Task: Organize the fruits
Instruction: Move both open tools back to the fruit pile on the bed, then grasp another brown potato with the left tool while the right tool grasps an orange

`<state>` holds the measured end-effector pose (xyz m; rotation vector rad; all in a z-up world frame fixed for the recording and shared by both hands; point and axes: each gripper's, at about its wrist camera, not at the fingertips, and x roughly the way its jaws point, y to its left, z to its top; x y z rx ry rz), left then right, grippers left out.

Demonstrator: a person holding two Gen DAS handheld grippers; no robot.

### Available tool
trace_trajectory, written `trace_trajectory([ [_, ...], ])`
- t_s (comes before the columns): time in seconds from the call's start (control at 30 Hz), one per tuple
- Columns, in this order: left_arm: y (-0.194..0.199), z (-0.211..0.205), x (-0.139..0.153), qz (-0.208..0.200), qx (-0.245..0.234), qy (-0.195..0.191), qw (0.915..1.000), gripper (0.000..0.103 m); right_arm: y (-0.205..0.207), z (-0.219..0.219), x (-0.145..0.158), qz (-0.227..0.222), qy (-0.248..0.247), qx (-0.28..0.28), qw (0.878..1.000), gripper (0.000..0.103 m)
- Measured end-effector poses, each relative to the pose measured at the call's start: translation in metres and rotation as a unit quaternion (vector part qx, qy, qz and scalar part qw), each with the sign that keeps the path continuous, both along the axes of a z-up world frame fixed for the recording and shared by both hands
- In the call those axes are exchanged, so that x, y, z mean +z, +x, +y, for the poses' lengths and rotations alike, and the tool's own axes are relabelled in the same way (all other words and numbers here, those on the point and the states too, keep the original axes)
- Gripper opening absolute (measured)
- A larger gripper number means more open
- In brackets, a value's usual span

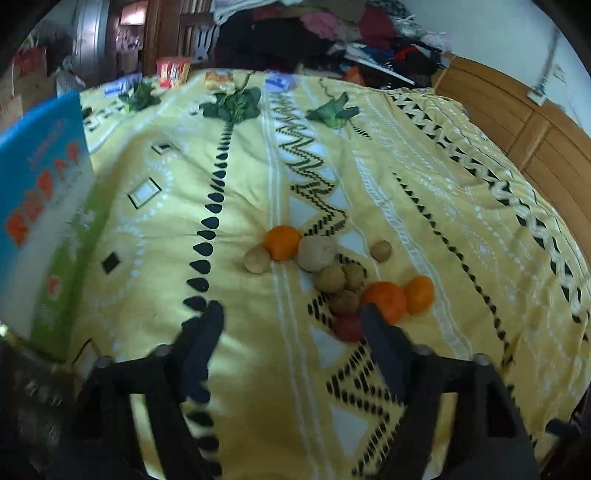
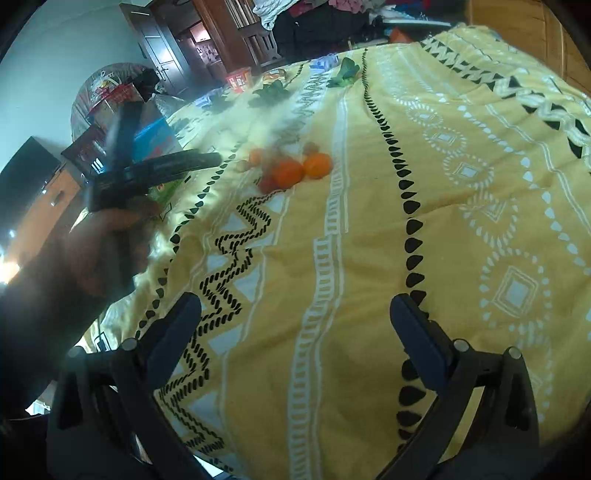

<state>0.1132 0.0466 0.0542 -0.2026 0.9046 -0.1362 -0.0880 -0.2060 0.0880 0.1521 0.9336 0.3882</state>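
A cluster of fruit lies on the yellow patterned bedspread [image 1: 240,177]: three oranges [image 1: 282,242] [image 1: 384,300] [image 1: 419,293], several brown round fruits [image 1: 317,253] and a red fruit [image 1: 347,326]. My left gripper [image 1: 291,314] is open and empty, hovering just short of the cluster, its right finger over the red fruit. My right gripper [image 2: 295,306] is open and empty, well back from the fruit [image 2: 288,171] over bare bedspread [image 2: 461,221]. The left gripper [image 2: 162,166] and the hand holding it show at the left of the right wrist view.
A blue and green printed box [image 1: 44,199] stands at the left edge of the bed. Green leafy vegetables [image 1: 232,105] [image 1: 334,110] and small packages [image 1: 171,72] lie along the far edge. Piled clothes [image 1: 325,33] and a wooden headboard [image 1: 517,122] lie beyond.
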Motion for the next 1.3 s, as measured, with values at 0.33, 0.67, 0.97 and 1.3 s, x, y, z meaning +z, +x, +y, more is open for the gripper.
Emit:
trace_trajectory([
  [0.33, 0.054, 0.006, -0.047, 0.03, 0.013, 0.047, 0.9984, 0.051, 0.025, -0.013, -0.015, 0.024, 0.015, 0.007, 1.0, 0.086],
  [0.67, 0.046, 0.004, -0.043, 0.016, 0.001, 0.032, 0.9994, 0.023, 0.043, -0.006, -0.011, 0.022, 0.03, 0.02, 0.999, 0.068],
  [0.97, -0.028, 0.005, -0.036, 0.011, -0.015, -0.031, 0.9993, 0.023, 0.138, 0.043, -0.012, -0.016, -0.046, 0.109, 0.993, 0.068],
  [1.3, -0.043, 0.007, -0.035, 0.019, -0.017, -0.061, 0.9978, 0.023, 0.214, 0.078, -0.051, -0.01, -0.18, 0.228, 0.957, 0.067],
])
